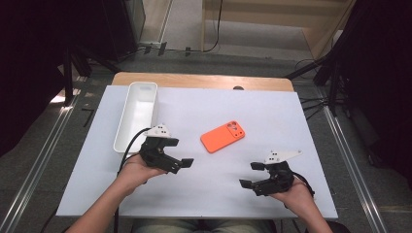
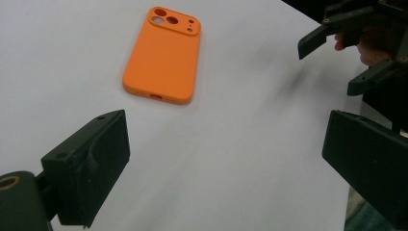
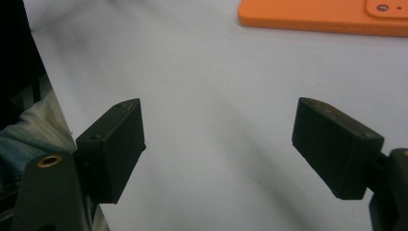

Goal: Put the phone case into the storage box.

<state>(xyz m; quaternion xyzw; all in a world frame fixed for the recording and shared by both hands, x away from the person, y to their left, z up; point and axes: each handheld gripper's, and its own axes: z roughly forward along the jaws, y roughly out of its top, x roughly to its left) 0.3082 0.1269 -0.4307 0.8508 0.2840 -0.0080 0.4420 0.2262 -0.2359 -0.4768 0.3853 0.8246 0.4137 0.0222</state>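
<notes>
We note the orange phone case [image 1: 223, 136] lying camera-cutout side up mid-counter [image 1: 272, 116], touched by nothing. Left gripper [image 1: 182, 161] and right gripper [image 1: 251, 174]: fingers wide, empty. The right gripper view cuts off the case's far edge.

The right gripper [image 3: 219, 144] is hovering over the white table surface [image 3: 207, 82] with its black jaws standing wide apart, nothing between them; the orange phone case [image 3: 308, 17] is lying flat farther off, well apart from both jaws.
</notes>
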